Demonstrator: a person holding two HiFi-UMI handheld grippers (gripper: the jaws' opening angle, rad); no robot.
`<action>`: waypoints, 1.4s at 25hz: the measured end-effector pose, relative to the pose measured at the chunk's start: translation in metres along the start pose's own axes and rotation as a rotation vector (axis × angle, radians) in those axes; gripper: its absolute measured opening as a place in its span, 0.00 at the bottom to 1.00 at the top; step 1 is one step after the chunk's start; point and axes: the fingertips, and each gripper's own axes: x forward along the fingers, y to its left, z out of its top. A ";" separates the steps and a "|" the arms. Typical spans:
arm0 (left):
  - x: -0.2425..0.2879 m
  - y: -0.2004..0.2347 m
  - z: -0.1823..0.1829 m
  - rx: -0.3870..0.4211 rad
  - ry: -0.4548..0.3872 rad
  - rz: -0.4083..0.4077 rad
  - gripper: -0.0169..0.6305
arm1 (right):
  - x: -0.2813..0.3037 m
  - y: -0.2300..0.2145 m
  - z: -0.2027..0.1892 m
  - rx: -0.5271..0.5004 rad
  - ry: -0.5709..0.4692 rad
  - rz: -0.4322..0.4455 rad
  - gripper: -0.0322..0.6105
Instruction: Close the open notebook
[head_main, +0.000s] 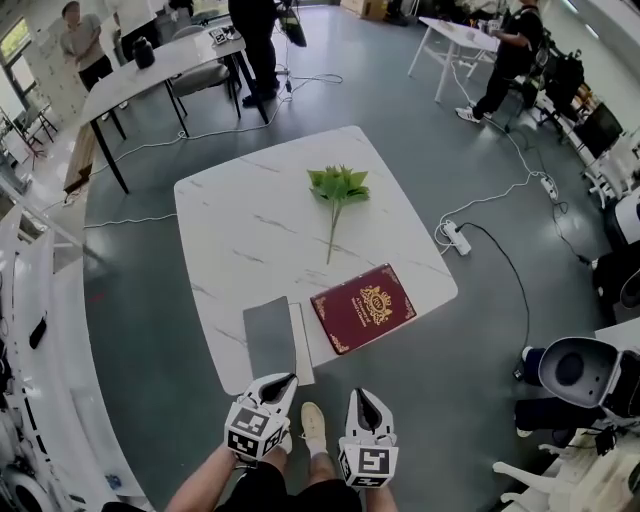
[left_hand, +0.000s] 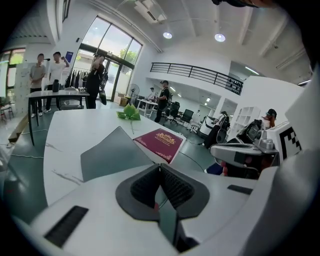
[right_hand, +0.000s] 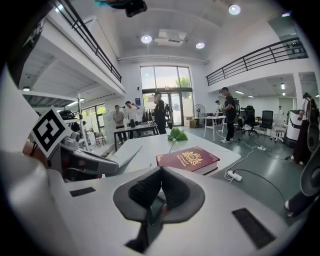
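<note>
Both claws hang at bottom centre, left claw and right claw each pinched tight on nothing. The notebook lies open at the worktop's lower-left corner, its grey cover tilted up, just beside a red book.

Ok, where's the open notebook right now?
In the head view the notebook lies at the table's near edge, left of the red book, ahead of the left gripper.

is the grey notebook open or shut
Open: the grey notebook has its cover flipped out, baring a white page.
</note>
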 end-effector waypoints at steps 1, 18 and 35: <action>0.004 -0.001 -0.002 0.000 0.007 -0.005 0.07 | 0.000 -0.003 -0.002 0.004 0.003 -0.006 0.08; 0.067 -0.005 -0.038 -0.013 0.116 -0.065 0.07 | 0.006 -0.045 -0.043 0.061 0.063 -0.089 0.08; 0.080 -0.014 -0.044 -0.069 0.112 -0.124 0.22 | 0.009 -0.053 -0.059 0.089 0.079 -0.096 0.08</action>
